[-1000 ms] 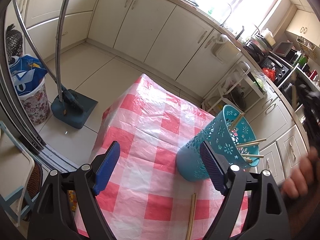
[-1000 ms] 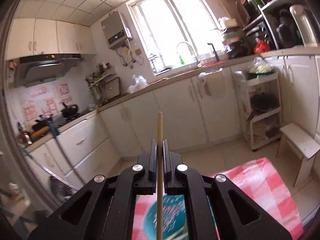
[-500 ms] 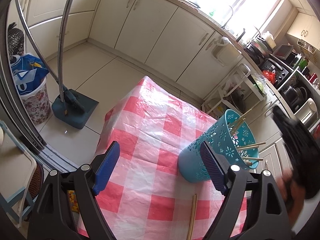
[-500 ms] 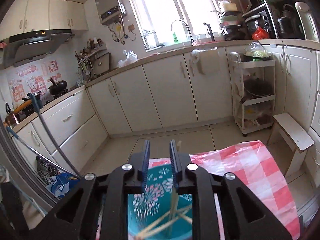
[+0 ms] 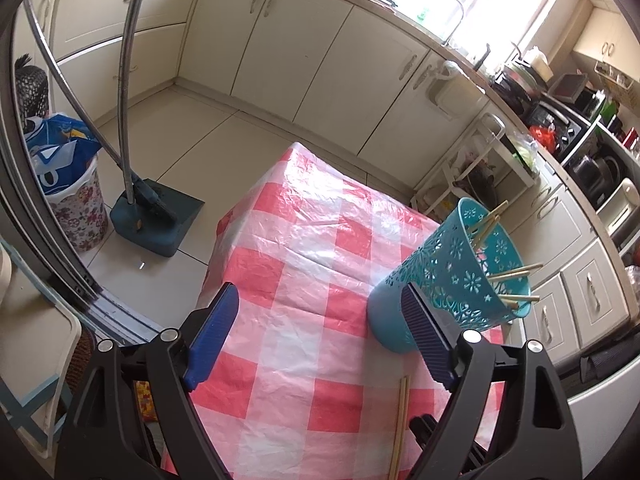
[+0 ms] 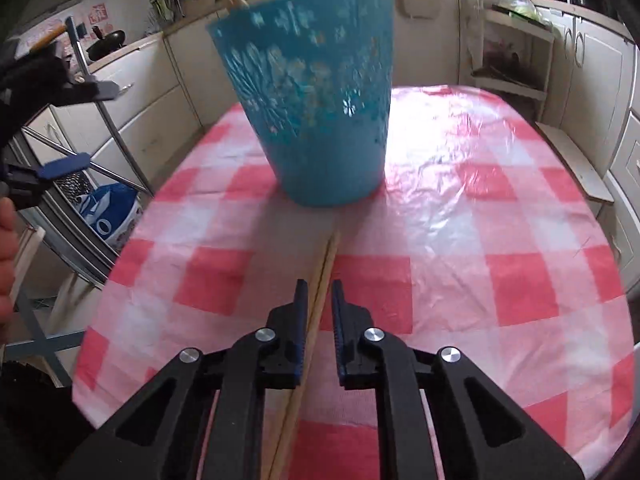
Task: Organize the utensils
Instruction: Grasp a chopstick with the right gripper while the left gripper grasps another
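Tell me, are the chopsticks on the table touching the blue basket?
Apart. The right wrist view shows bare tablecloth between the tips of the chopsticks and the base of the blue basket.

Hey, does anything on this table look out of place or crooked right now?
Yes. Two chopsticks lie loose on the checked tablecloth in front of the teal basket, while the rest stand inside it, splayed at uneven angles. The right gripper straddles the loose pair, jaws open.

Holder upright on bench, chopsticks inside. Chopstick pair flat on bench just before holder. Dustpan on floor beyond bench.
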`<action>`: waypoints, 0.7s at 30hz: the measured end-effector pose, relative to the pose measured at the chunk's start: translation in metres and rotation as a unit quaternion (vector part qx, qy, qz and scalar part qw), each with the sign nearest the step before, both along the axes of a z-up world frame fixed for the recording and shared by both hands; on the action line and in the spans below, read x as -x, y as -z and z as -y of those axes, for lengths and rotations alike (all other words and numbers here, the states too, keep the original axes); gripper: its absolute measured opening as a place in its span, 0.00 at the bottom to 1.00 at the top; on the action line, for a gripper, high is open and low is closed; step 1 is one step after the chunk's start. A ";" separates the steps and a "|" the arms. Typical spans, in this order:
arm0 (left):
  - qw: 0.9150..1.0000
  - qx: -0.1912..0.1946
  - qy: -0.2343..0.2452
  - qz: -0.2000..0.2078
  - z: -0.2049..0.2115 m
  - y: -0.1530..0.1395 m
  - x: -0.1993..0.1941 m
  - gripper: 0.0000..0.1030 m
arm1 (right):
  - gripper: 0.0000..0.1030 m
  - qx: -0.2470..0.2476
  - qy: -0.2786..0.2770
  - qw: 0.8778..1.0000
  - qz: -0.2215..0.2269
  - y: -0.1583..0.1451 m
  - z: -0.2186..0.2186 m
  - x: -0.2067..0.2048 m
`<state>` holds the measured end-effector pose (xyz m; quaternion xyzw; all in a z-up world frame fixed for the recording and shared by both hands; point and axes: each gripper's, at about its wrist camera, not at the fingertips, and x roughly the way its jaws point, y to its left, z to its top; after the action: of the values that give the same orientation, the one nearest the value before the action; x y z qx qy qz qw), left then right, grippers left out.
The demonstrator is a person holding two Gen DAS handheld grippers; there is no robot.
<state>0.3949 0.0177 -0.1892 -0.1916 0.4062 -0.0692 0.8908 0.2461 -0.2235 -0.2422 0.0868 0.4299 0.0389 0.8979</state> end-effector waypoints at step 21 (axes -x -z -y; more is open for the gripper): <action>0.979 -0.130 0.148 -0.052 0.099 0.052 0.020 0.79 | 0.06 0.001 0.006 1.000 -0.029 0.014 0.041 -0.002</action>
<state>0.3750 -0.0817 -0.2411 -0.0149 0.4814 -0.1364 0.8657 0.2486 -0.2641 -0.2561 0.0899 0.4551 0.0305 0.8853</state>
